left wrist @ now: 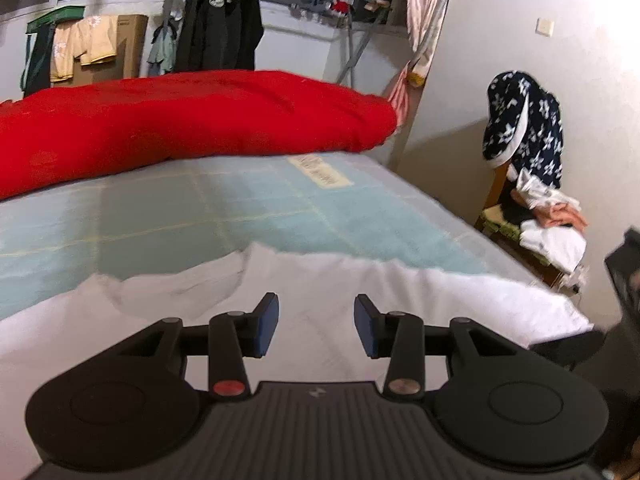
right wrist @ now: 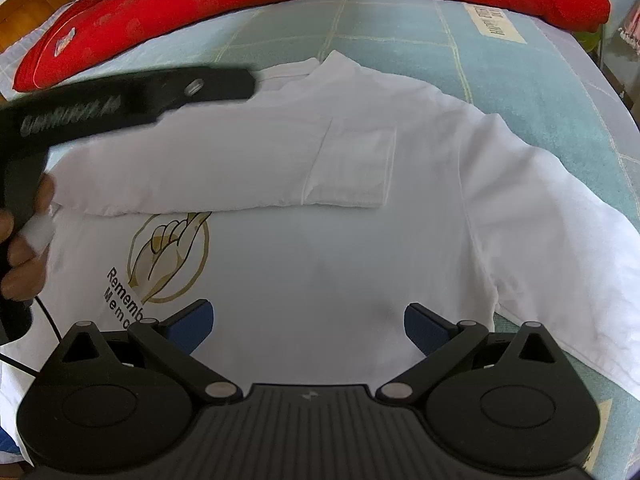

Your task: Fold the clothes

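Observation:
A white shirt (right wrist: 360,260) lies flat on the bed, with a gold hand logo (right wrist: 172,256) and black lettering on its left part. One sleeve (right wrist: 280,168) is folded across the chest; the other sleeve (right wrist: 560,264) spreads out to the right. My right gripper (right wrist: 308,320) hovers over the shirt's lower part, open wide and empty. My left gripper (left wrist: 316,324) stands open above the white shirt (left wrist: 320,280), nothing between its blue pads (left wrist: 267,322). In the right wrist view a hand (right wrist: 24,256) holds the left tool's black housing (right wrist: 120,100) over the shirt's left shoulder.
A red quilt (left wrist: 180,128) lies along the far side of the bed, on a pale blue checked sheet (left wrist: 240,208). Right of the bed stands a chair with piled clothes (left wrist: 548,236) and a dark blue patterned garment (left wrist: 520,128). Hanging clothes (left wrist: 216,20) fill the back wall.

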A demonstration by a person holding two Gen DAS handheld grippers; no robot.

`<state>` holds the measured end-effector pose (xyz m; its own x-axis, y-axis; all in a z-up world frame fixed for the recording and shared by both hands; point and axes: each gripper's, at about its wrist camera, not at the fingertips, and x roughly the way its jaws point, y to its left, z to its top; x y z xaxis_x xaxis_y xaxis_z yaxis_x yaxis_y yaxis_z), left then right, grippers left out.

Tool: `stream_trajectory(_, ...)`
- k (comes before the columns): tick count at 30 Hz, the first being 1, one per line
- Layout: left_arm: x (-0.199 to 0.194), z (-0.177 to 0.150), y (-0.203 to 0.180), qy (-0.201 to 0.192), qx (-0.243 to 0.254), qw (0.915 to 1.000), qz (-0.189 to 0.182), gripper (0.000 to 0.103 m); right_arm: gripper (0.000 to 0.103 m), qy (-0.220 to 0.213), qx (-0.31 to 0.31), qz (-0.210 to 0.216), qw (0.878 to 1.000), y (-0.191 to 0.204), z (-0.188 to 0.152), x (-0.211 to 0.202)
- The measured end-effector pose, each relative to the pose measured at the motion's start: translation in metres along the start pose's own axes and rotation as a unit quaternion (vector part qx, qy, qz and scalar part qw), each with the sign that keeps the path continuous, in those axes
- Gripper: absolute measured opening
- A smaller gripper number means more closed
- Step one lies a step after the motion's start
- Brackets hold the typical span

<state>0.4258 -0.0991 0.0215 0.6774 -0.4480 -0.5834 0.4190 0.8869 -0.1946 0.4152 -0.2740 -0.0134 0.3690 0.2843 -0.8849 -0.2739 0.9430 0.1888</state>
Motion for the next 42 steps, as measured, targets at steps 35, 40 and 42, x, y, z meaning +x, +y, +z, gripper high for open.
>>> stream_trajectory(35,-0.119,-0.128,0.159,0.034,-0.144,0.9344,0.324,0.069,0.103,0.007,-0.105,0.020,0.994,0.123,0.032,0.026)
stream_trajectory(40,-0.133,-0.125,0.159,0.042,-0.155,0.9406,0.299,0.060,0.103,0.008,-0.108,0.021,0.994,0.132,0.035,0.031)
stream_trajectory(42,-0.144,-0.123,0.158,0.045,-0.158,0.9455,0.281,0.057,0.103,0.005,-0.113,0.020,0.993,0.134,0.036,0.032)
